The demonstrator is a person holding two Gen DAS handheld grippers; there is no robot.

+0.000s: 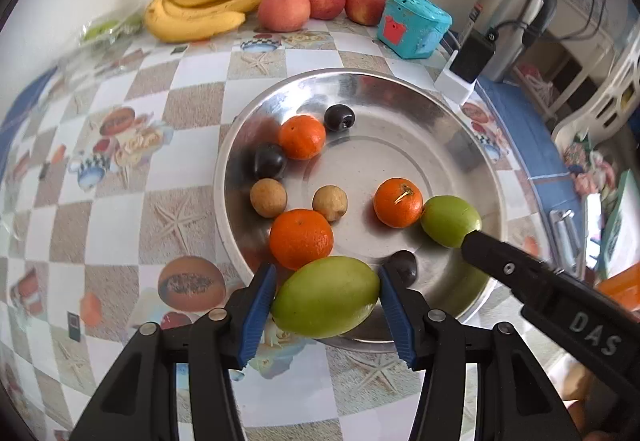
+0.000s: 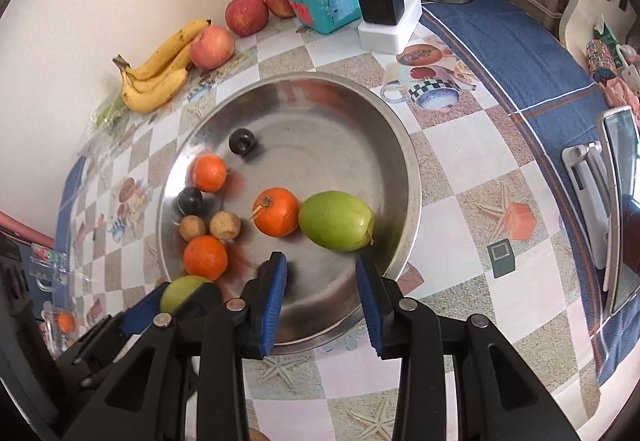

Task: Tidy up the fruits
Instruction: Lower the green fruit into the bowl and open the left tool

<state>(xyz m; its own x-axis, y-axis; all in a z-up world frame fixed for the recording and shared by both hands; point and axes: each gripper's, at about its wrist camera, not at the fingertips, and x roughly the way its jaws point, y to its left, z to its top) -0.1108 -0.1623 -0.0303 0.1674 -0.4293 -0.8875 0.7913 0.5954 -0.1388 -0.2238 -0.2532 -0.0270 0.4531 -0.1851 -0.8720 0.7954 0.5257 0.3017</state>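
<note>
Shiny, smooth metal dish [image 1: 460,129], glossy patterned tablecloth [image 1: 192,109], matt black plastic claws with ribbed blue pads [image 1: 260,305].

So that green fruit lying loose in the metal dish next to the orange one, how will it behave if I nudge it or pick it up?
The green fruit is smooth and egg-shaped, so it will probably roll or wobble across the shiny dish when nudged. It touches an orange fruit, which may shift too. The skin looks glossy, so it may slip.
</note>
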